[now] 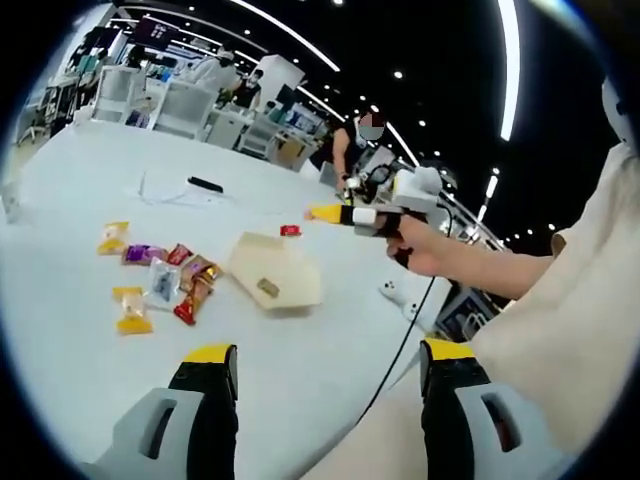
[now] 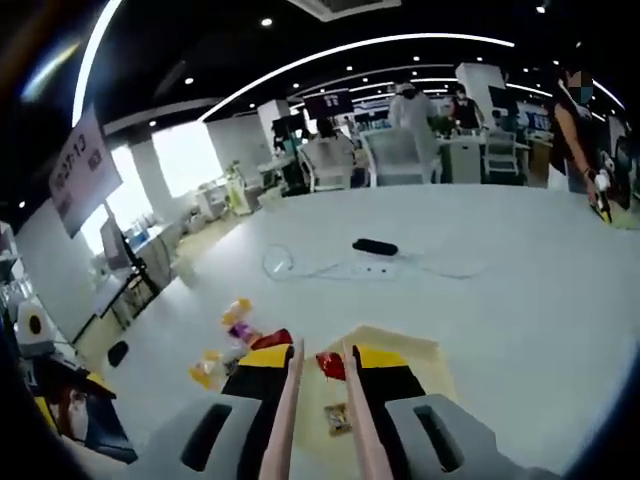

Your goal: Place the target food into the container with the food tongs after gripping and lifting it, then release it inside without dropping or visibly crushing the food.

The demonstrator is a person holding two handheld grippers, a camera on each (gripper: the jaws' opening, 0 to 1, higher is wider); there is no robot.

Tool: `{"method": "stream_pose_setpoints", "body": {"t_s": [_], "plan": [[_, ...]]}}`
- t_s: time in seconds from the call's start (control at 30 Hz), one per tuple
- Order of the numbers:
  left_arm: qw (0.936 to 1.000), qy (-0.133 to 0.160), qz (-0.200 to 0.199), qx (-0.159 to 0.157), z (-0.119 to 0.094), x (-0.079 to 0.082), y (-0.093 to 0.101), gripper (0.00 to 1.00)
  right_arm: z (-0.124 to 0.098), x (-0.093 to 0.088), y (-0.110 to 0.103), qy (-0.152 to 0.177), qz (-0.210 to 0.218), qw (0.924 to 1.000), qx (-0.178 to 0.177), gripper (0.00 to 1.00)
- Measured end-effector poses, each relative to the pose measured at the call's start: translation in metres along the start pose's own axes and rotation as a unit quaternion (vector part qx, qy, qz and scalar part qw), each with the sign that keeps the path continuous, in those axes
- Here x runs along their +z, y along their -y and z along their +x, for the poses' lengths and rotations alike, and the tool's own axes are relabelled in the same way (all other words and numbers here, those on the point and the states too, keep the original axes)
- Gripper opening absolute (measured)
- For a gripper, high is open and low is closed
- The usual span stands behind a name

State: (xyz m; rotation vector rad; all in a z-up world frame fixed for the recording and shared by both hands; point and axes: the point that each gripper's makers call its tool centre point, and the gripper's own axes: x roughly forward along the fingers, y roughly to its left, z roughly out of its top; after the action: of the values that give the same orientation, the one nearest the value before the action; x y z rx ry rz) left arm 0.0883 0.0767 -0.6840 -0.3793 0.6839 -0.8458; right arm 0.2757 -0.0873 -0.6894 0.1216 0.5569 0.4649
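A beige paper container (image 1: 285,275) lies open on the white table (image 1: 90,180) with one small snack (image 1: 268,288) inside. Several wrapped snacks (image 1: 160,278) are scattered to its left. In the left gripper view, a hand holds my right gripper (image 1: 330,213) above the container, and a red snack (image 1: 290,230) hangs just beyond its tip. In the right gripper view, my right gripper (image 2: 325,358) is shut on pink food tongs (image 2: 288,400). The tongs' tips pinch the red snack (image 2: 330,365) over the container (image 2: 410,350). My left gripper (image 1: 330,350) is open and holds nothing.
A black remote-like object (image 2: 375,247) and a white cable (image 2: 300,268) lie farther out on the table. A small white device (image 1: 392,292) sits near the table edge, with a black cord (image 1: 405,340) running off it. Chairs, desks and people stand beyond the table.
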Motion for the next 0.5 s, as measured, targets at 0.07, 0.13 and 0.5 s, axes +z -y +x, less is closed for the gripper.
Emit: {"method": "stream_pose_setpoints", "body": {"t_s": [0.07, 0.13, 0.5], "plan": [[1.0, 0.001, 0.0, 0.001, -0.001, 0.0, 0.0, 0.74, 0.0, 0.0, 0.0, 0.001, 0.003, 1.0, -0.001, 0.22], [1.0, 0.001, 0.0, 0.002, -0.002, 0.001, -0.001, 0.74, 0.0, 0.0, 0.0, 0.001, 0.005, 1.0, 0.0, 0.23], [0.9999, 0.007, 0.003, 0.01, -0.011, 0.004, -0.001, 0.74, 0.008, -0.01, -0.013, -0.008, 0.016, 0.9997, 0.016, 0.25]]}}
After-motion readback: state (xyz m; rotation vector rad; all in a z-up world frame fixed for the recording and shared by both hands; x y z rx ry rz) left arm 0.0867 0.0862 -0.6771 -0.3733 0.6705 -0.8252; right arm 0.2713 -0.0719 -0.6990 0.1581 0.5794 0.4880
